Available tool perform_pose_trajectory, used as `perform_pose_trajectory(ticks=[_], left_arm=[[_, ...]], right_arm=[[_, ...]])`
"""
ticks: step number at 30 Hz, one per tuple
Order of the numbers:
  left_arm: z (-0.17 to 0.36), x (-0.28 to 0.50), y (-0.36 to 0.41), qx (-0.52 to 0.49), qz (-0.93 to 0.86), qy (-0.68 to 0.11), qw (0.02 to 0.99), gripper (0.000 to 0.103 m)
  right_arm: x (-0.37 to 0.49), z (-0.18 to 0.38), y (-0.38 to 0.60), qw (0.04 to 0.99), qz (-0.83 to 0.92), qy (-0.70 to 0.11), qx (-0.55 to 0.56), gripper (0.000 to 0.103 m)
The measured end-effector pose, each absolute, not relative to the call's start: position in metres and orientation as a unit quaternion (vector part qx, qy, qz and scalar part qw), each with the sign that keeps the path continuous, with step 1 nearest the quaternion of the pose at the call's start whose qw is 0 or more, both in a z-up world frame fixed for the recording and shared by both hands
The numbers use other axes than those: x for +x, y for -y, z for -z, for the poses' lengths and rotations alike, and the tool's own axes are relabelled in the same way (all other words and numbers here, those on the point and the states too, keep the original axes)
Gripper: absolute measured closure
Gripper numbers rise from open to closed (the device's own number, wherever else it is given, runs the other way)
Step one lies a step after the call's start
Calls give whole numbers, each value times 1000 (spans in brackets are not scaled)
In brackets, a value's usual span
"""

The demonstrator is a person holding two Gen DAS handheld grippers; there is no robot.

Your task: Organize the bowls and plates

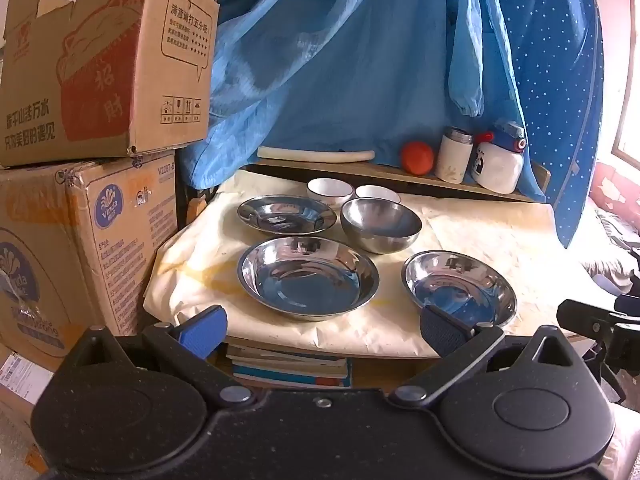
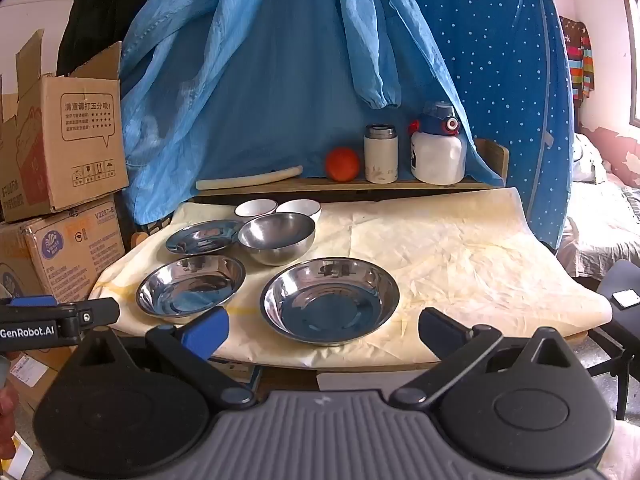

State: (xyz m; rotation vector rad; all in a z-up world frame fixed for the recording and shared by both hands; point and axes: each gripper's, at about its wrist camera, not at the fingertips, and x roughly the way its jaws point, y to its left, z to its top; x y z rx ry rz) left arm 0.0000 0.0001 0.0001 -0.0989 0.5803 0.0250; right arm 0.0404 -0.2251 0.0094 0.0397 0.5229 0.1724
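Note:
Three steel plates lie on the paper-covered table (image 1: 500, 224): a near-middle plate (image 1: 308, 278) (image 2: 191, 286), a near-right plate (image 1: 459, 287) (image 2: 330, 300) and a far-left plate (image 1: 287, 214) (image 2: 202, 236). A deep steel bowl (image 1: 381, 225) (image 2: 277, 238) stands behind them. Two small white bowls (image 1: 330, 191) (image 1: 377, 193) sit at the back, seen also in the right wrist view as white bowls (image 2: 256, 208) (image 2: 299, 207). My left gripper (image 1: 322, 330) hangs open at the table's front edge, nothing between its fingers. My right gripper (image 2: 324, 330) is open too, just before the near-right plate.
Stacked cardboard boxes (image 1: 104, 64) stand left of the table. A rear shelf holds a white roll (image 1: 316, 154), an orange ball (image 1: 417, 157), a white flask (image 1: 454, 154) and a white jug (image 1: 498, 162). Blue cloth (image 1: 360, 60) hangs behind. Books (image 1: 288, 364) lie under the table. A bed (image 2: 600, 216) is at right.

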Motion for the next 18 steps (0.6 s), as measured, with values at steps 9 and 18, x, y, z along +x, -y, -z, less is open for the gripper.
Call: perform_pose_trajectory(ticks=[9,18], left_arm=[[0,5,1,-52,-9,-290,956,1],[1,2,2,-49,-9,-288,956,1]], right_arm=[[39,-9,225,962,-85,-258,21,0],[40,-10,224,962,-86,-257,22,0]])
